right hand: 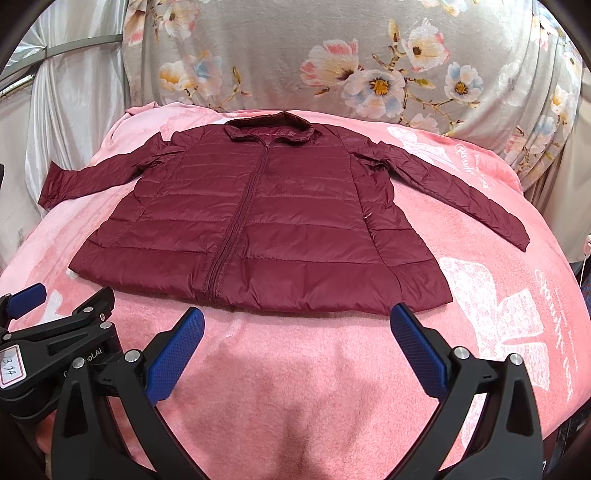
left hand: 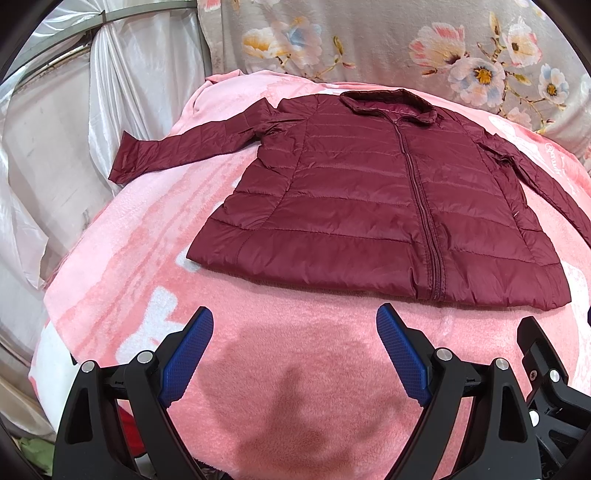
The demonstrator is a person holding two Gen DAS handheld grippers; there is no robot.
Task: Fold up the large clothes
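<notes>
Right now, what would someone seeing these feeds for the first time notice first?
The maroon puffer jacket lies flat and zipped, sleeves spread, in the middle of the pink blanket. Behind it hangs a grey floral sheet. Both the left hand-held gripper and the right hand-held gripper hover open near the hem.

Bed covered by pink fleece blanket point(right hand: 295, 369) with paler pink and white printed shapes plus white script lettering point(right hand: 554, 306) along its right side. Behind it, grey floral fabric point(right hand: 332, 48) hangs as a backdrop (pink, white and blue blossoms with yellow centres, draped in loose folds). Left side: glossy white satin-like curtain point(left hand: 122, 74), gathered and wrinkled, with a curved metal rail point(left hand: 147, 13) across its top. Lighting is even and bright, with soft dark shadows point(left hand: 295, 387) on the near blanket. Floor not visible.
</notes>
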